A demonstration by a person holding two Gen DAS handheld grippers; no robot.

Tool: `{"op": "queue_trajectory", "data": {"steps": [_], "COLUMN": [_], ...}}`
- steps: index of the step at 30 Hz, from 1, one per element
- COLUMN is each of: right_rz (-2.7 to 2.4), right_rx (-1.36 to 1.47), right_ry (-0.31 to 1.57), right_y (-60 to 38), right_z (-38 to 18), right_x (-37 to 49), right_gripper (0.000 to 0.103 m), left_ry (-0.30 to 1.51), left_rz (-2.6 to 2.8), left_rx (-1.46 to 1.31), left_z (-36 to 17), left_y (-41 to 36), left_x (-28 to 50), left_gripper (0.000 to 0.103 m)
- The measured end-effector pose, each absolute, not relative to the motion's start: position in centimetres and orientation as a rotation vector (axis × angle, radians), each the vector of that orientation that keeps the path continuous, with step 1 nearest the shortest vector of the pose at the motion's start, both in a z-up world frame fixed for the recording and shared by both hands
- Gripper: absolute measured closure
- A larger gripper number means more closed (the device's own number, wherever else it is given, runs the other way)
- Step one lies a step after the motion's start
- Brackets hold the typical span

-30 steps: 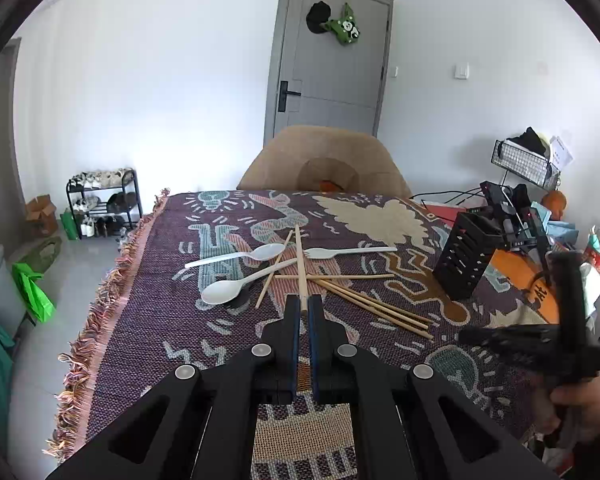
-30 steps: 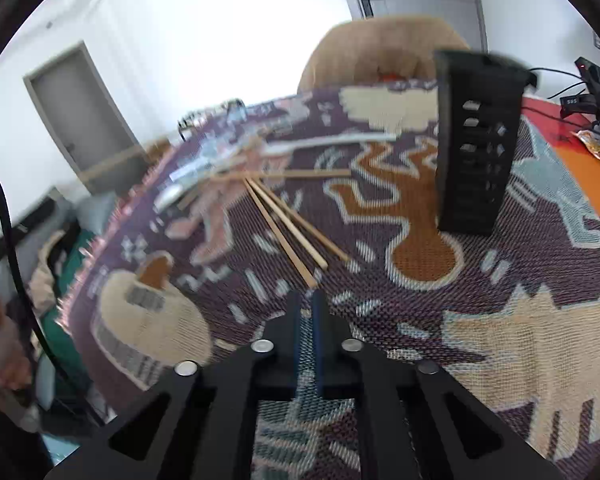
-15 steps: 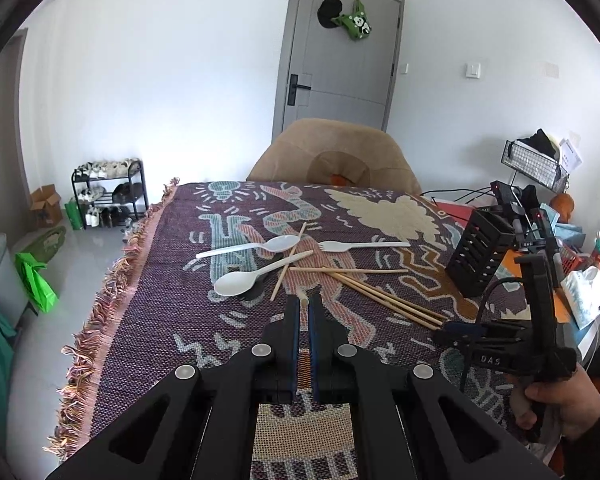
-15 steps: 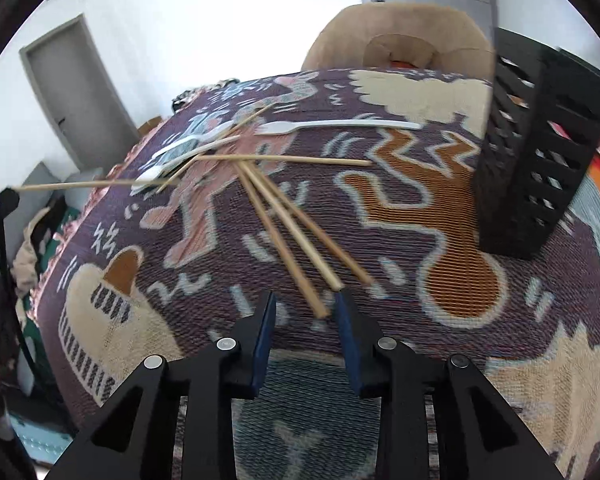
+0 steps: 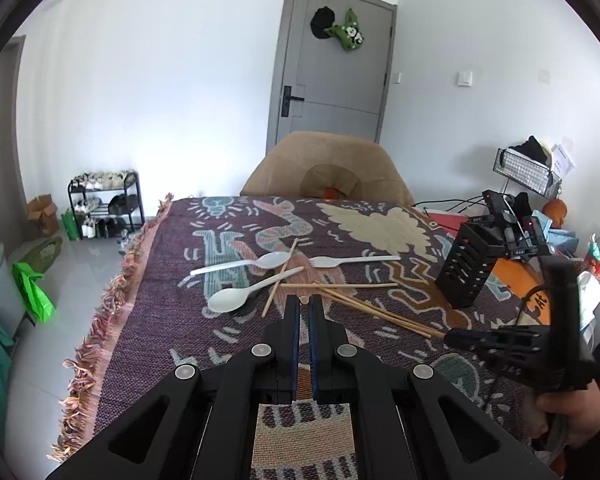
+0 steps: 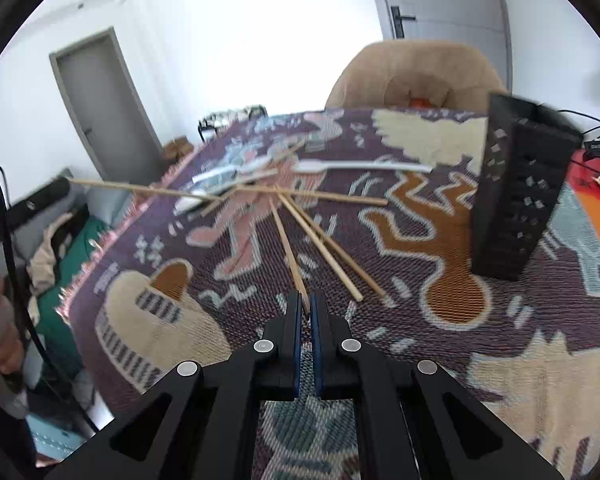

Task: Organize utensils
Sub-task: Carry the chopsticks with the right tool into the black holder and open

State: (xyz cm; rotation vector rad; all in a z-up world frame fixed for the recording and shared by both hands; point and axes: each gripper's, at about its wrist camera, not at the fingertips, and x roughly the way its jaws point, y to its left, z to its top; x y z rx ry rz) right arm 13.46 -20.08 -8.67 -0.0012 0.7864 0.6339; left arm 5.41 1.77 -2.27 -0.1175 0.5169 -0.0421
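Note:
Several wooden chopsticks [image 6: 328, 248], two white spoons [image 5: 236, 300] and a white fork [image 5: 352, 260] lie scattered on the patterned cloth. A black slotted utensil holder [image 6: 520, 196] stands upright to their right. My right gripper [image 6: 306, 296] is shut on the near end of one chopstick [image 6: 286, 244], whose far end still lies among the pile. In the left wrist view, this gripper [image 5: 450, 336] sits low at the right. My left gripper [image 5: 304, 300] is shut on another chopstick [image 6: 140, 189], held off the cloth and seen end-on between its tips.
A tan chair [image 5: 328, 168] stands behind the table. Cables, a wire basket [image 5: 528, 168] and clutter fill the right side beyond the holder. The cloth's fringed edge [image 5: 112, 300] hangs at the left, with a shoe rack [image 5: 108, 208] on the floor. A hand [image 5: 568, 412] grips the right tool.
The right gripper opened, came down to the near ends of the chopsticks and shut on one. The left gripper kept its chopstick and barely moved.

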Motion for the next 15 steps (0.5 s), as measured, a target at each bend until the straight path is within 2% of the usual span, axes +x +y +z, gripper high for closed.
{"op": "queue_trajectory", "data": {"steps": [15], "right_rz": [0.631], "right_rx": [0.152], "right_ry": [0.656], "right_y": [-26.1], "right_z": [-2.8], "right_x": [12.3], "right_gripper": [0.097], "left_ry": [0.467], "left_rz": [-0.1], "left_rx": [-0.094], "left_z": [0.2], "left_y": [-0.7], "left_x": [5.1], "left_gripper": [0.099]}}
